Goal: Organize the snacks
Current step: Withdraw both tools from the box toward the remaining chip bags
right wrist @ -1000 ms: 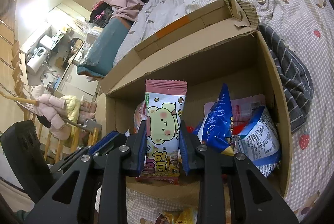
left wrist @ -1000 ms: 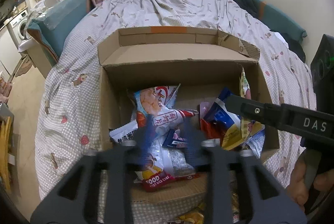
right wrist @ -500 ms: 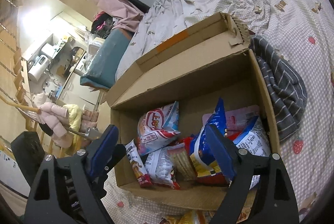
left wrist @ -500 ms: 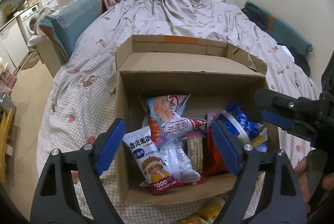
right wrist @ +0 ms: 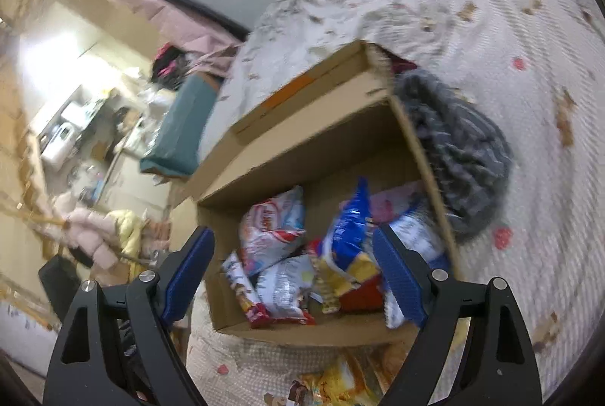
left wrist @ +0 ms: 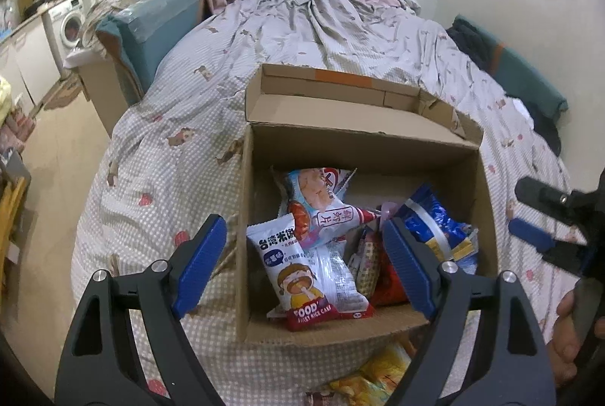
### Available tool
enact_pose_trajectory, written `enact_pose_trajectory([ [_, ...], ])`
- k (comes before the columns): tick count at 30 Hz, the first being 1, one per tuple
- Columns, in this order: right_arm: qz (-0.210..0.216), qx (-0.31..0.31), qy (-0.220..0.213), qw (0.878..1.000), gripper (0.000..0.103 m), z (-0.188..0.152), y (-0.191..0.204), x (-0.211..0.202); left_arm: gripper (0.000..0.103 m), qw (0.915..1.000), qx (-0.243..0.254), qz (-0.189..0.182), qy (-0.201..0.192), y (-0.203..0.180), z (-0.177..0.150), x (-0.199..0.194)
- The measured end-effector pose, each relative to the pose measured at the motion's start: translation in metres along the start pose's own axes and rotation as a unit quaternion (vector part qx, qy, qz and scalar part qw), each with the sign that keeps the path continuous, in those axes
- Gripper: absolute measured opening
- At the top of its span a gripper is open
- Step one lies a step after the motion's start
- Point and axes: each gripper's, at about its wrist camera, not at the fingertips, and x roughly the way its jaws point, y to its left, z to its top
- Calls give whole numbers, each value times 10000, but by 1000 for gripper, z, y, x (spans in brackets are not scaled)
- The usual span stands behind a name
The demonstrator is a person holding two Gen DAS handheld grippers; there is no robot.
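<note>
Both grippers have let go since a second ago: the left gripper (left wrist: 306, 268) and right gripper (right wrist: 295, 271) now stand spread wide with nothing between their pads, and both have drawn back above the box (left wrist: 423, 141). The pink snack the right one pinched is no longer in its jaws. Inside the box lie the snacks (left wrist: 321, 247), a white rice-cake bag (left wrist: 302, 270) nearest its front wall. A yellow bag (left wrist: 374, 379) lies on the bed (left wrist: 159, 179) just before the box.

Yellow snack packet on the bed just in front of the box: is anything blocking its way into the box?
Only the cardboard box's near wall stands between the yellow packet and the inside, so it has to go over that. The top is open. Both the left gripper and right gripper are open, empty.
</note>
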Motion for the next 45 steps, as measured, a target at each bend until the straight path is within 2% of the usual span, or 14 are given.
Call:
enact_pose_trajectory([
  [6,-138,59,43,9999,88,-13,-7,-15,83,9999,-149,3,42,11,-8,-14],
  [11,-194,122,225,9995,88,-31,-15,-22,83,9988,-325,43,353,22,-23,-17],
  [17,-312,130,459,9984,88,-55,-18,-28,82,9867,88,-20,1621,13,-74,5],
  [19,-319,142,506,9981,88,-61,-20,-30,81,9749,272,-56,2210,6,-101,18],
  [20,-334,165,536,9979,88,-63,-22,-31,79,9696,297,-78,2427,4,-111,23],
  [22,-401,210,565,9974,88,-65,-28,-33,61,9566,328,-98,2893,0,-135,36],
  [25,-549,322,628,9960,88,-67,-41,-34,56,9444,476,-46,3254,-6,-160,47],
  [27,-622,462,654,9949,88,-68,-52,-36,47,9412,580,0,3327,-11,-168,50],
  [30,-642,751,678,9928,88,-68,-66,-38,14,9375,895,64,3363,-21,-176,53],
  [31,-601,851,681,9922,88,-67,-69,-38,13,9367,957,83,3366,-23,-177,52],
  [34,-512,962,674,9918,88,-67,-71,-39,13,9460,1010,342,3061,-23,-171,37],
  [37,-402,961,690,9922,88,-66,-68,-40,13,9547,764,172,2872,-23,-156,13],
  [40,-316,985,705,9921,88,-64,-65,-39,13,9717,862,37,2200,-34,-120,-20],
  [45,-259,945,740,9924,88,-62,-62,-37,13,9833,674,-149,1685,-55,-52,-13],
])
